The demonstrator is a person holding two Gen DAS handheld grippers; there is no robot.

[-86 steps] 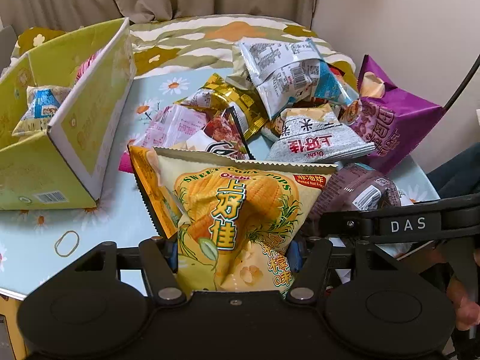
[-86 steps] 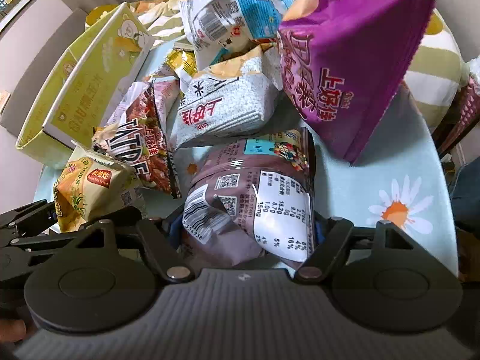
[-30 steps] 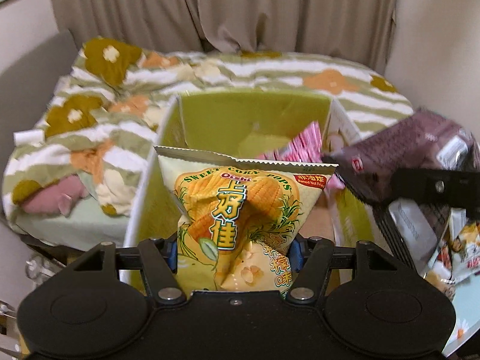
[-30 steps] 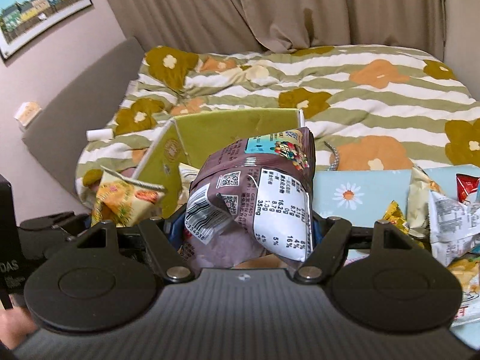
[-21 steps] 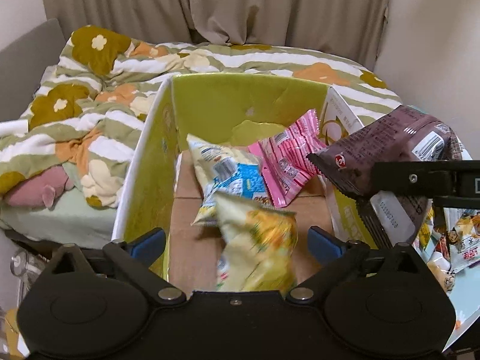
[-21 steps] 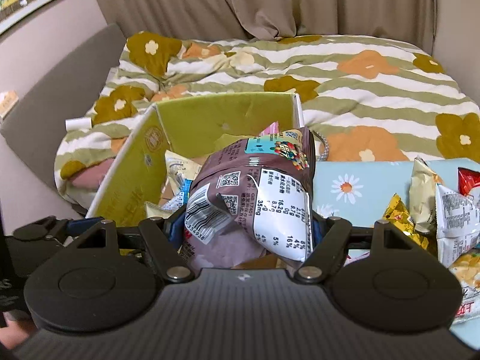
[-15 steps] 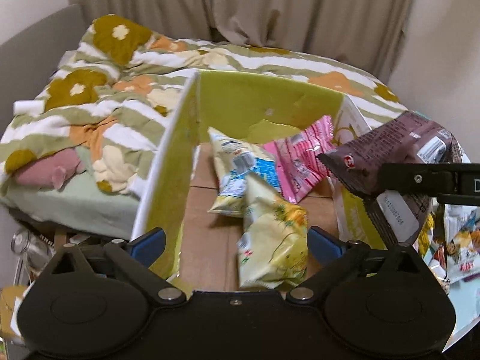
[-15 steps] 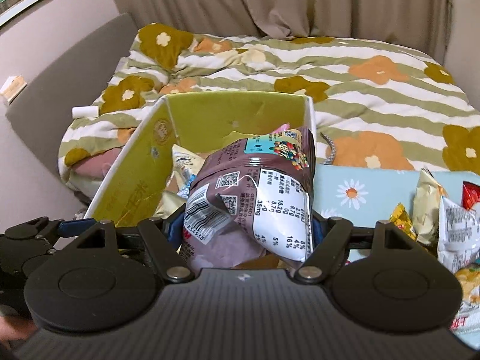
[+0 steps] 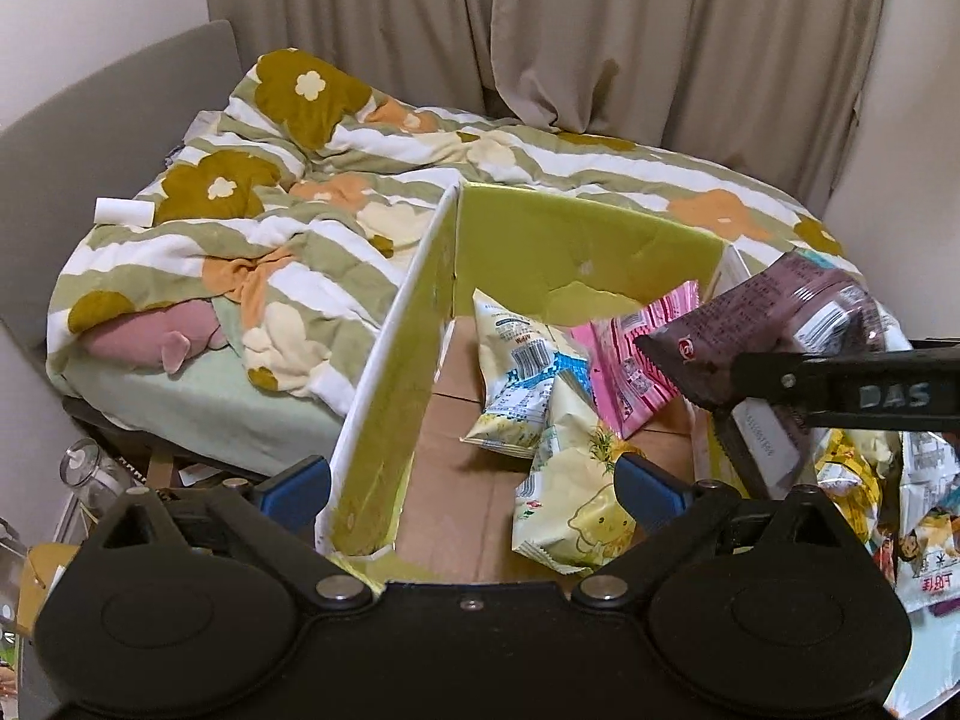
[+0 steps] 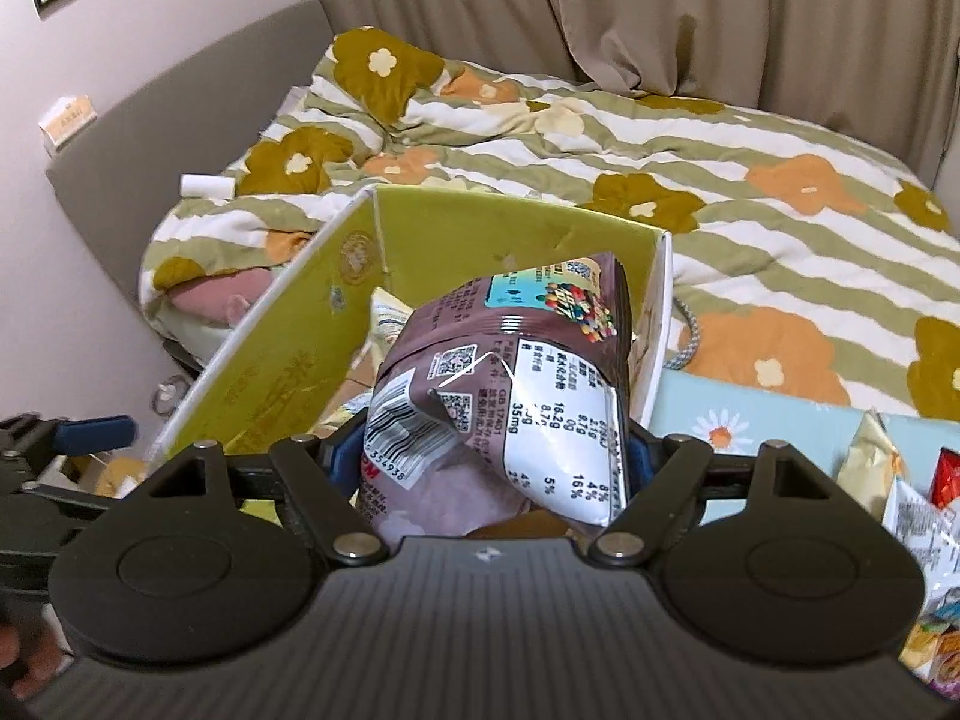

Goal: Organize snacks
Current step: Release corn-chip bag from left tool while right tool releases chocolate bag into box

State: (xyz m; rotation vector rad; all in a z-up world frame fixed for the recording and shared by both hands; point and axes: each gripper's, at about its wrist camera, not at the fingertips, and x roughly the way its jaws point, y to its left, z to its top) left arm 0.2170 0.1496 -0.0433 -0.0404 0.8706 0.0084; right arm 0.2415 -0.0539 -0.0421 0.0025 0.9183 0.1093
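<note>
A green-yellow cardboard box [image 9: 390, 390] stands open below both grippers. My left gripper [image 9: 472, 480] is open and empty over its near end. The yellow corn-chip bag [image 9: 570, 504] lies on the box floor, beside a blue-and-white bag [image 9: 522, 372] and a pink bag [image 9: 636, 354]. My right gripper [image 10: 489, 450] hangs over the box's right side [image 10: 657, 324]; its jaws are opening. The brown chocolate bag [image 10: 510, 384] is still between them, tilted left and slipping loose. In the left wrist view the brown chocolate bag [image 9: 768, 324] juts out over the box's right wall.
Behind the box lies a bed with a striped flower quilt [image 9: 300, 210]. Several loose snack bags [image 10: 918, 510] are piled on the daisy-print table [image 10: 750, 420] to the right. A glass jar [image 9: 90, 468] stands on the floor at the left.
The left gripper opened and the yellow corn-chip bag dropped into the box. Both grippers moved over the box. The right jaws widened and the brown bag tipped left.
</note>
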